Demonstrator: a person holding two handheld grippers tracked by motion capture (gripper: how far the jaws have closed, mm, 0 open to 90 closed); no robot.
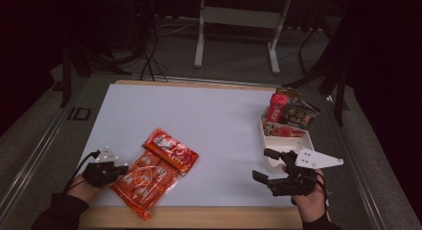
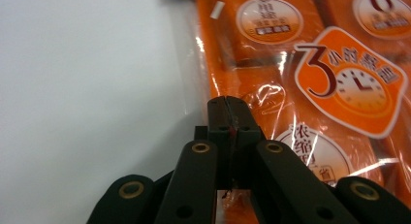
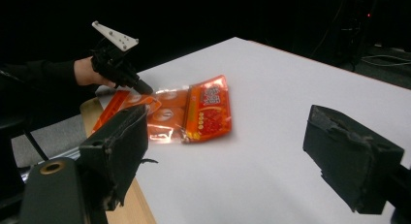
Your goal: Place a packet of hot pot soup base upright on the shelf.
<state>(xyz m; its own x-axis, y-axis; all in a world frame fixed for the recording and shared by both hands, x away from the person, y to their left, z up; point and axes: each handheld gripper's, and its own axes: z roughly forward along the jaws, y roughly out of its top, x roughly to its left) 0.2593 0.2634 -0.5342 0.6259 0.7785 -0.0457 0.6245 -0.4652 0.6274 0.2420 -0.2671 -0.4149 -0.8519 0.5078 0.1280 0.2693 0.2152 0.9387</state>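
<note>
Dark room all around, white bench (image 1: 214, 135) lit in the middle, and at its near left corner lies the orange snack packet (image 1: 154, 170), flat and slanting, one end hanging just over the wooden edge. Left tongs (image 1: 119, 169) sit at the packet's left edge, jaws pressed fully together; the left gripper view shows them closed over the clear film seam, though whether the film is pinched I cannot tell. On the wrapper there, a big "3" beside a clock face, with Chinese characters. Right tongs (image 1: 266, 165) hover wide open, holding nothing, just beside the white tray (image 1: 298, 136) of red packets at the bench's right edge.
</note>
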